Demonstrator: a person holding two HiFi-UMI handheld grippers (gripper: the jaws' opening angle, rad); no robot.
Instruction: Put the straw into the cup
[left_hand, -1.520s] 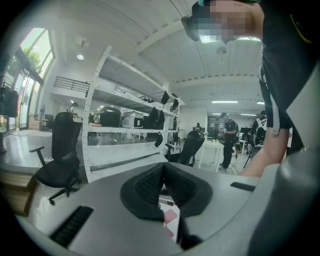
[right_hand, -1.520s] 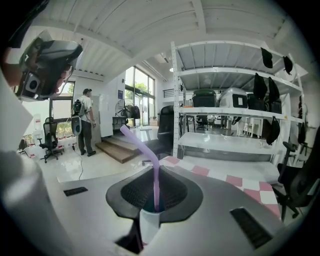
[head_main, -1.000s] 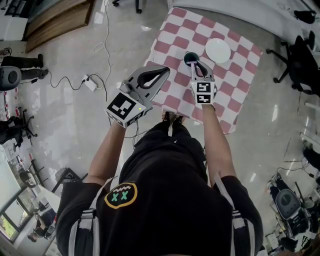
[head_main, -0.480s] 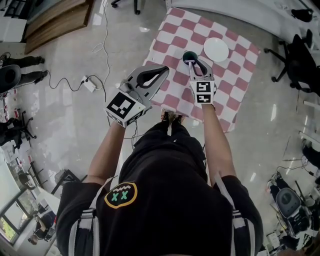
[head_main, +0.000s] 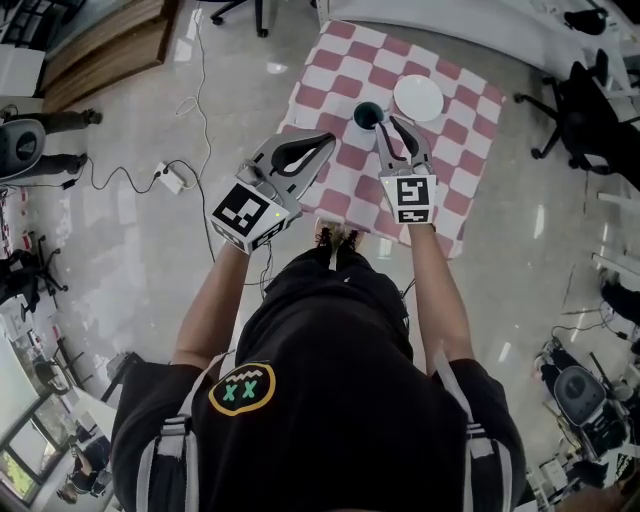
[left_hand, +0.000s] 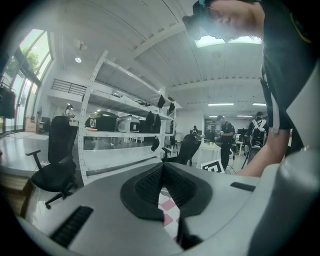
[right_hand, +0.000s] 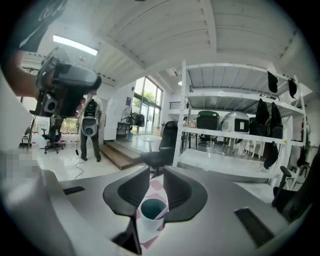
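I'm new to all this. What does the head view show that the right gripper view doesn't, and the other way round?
Only the head view shows the white plate near the cup, the left gripper with its jaws together, and the person's body from above. Only the right gripper view shows a shelf rack holding equipment, an office chair and a person standing in the background. Both show the cup, the open right gripper close to it, and the checkered cloth.
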